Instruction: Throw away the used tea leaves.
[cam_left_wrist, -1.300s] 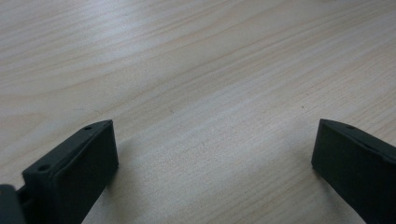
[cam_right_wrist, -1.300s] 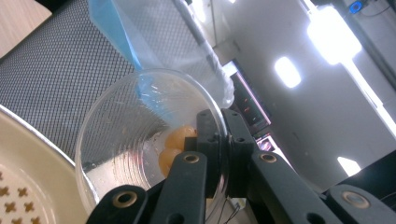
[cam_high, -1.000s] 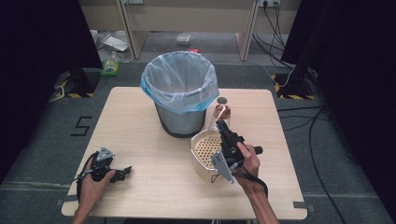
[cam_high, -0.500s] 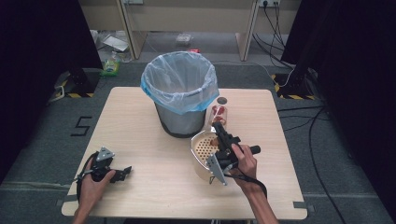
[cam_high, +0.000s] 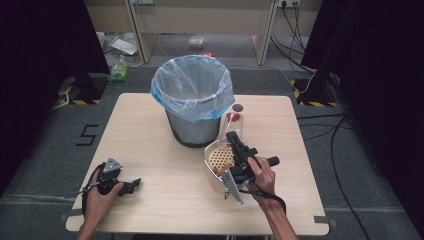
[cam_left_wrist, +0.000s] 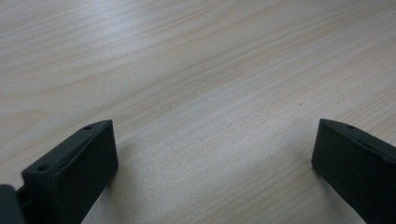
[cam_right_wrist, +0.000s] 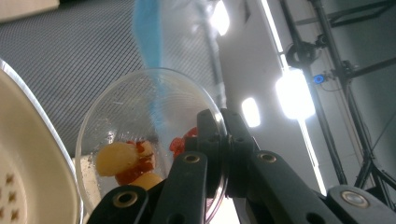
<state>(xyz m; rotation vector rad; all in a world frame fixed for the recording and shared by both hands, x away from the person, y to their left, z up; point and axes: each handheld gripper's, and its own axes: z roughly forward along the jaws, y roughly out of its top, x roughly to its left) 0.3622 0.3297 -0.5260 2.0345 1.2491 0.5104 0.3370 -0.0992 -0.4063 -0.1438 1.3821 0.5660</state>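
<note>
My right gripper (cam_high: 235, 141) is shut on the rim of a clear glass cup (cam_high: 234, 122), which is tipped on its side. Red and yellow food pieces (cam_right_wrist: 122, 161) lie inside the cup (cam_right_wrist: 140, 116). In the right gripper view, one jaw is inside the rim and one outside (cam_right_wrist: 223, 140). A white perforated strainer bowl (cam_high: 216, 159) sits on the table just below the cup, its rim (cam_right_wrist: 32, 140) at the left of that view. My left gripper (cam_high: 134, 184) rests open on the table's near left, with bare wood between its jaws (cam_left_wrist: 212, 154).
A grey bin (cam_high: 192, 127) lined with a blue-edged clear bag stands mid-table, right behind the cup and strainer. A small dark disc (cam_high: 238, 107) lies on the wooden table (cam_high: 150, 150) beside the bin. Cables and cabinets are on the floor beyond.
The right gripper has drawn slightly toward me and tilted the cup, so its red contents now show over the strainer. The left gripper has stayed put.
</note>
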